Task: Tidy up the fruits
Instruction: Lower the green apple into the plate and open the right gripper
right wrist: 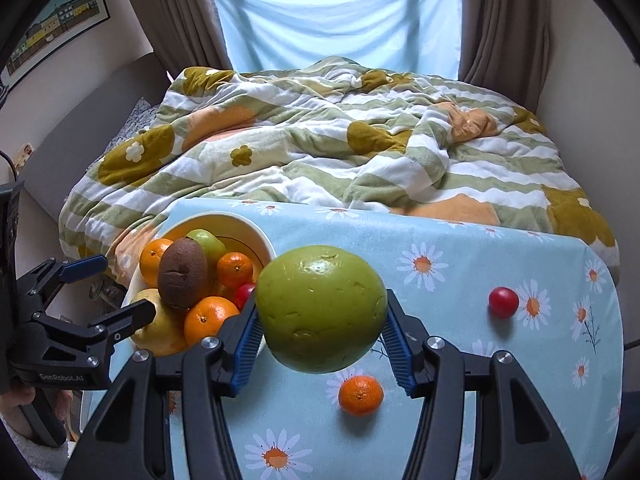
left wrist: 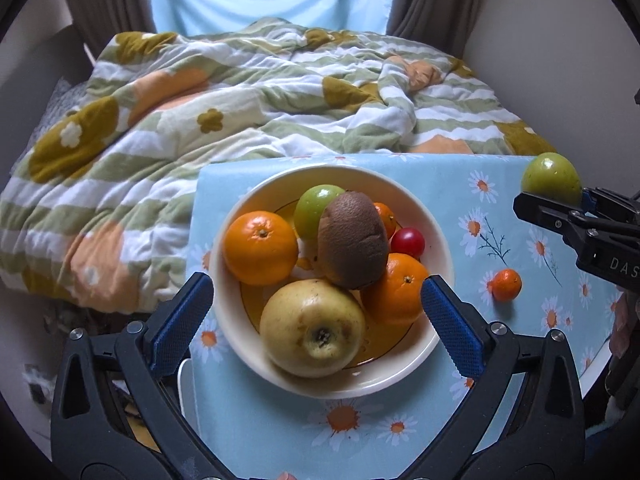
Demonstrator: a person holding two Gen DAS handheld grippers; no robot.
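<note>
The green apple (right wrist: 320, 308) is pinched between the right gripper's (right wrist: 320, 344) fingers, lifted above the table (right wrist: 460, 248), right of the bowl (right wrist: 260, 236). It likely needs carrying over the rim and lowering gently, since the kiwi (right wrist: 182, 274) tops a crowded pile. The left gripper's (left wrist: 316, 312) fingers are spread astride the bowl. A mandarin (right wrist: 361, 395) and cherry tomato (right wrist: 503, 301) lie right of the bowl.

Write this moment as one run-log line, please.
right tool: shut on green apple, lifted | left tool: open around bowl | mandarin, cherry tomato: loose on table
</note>
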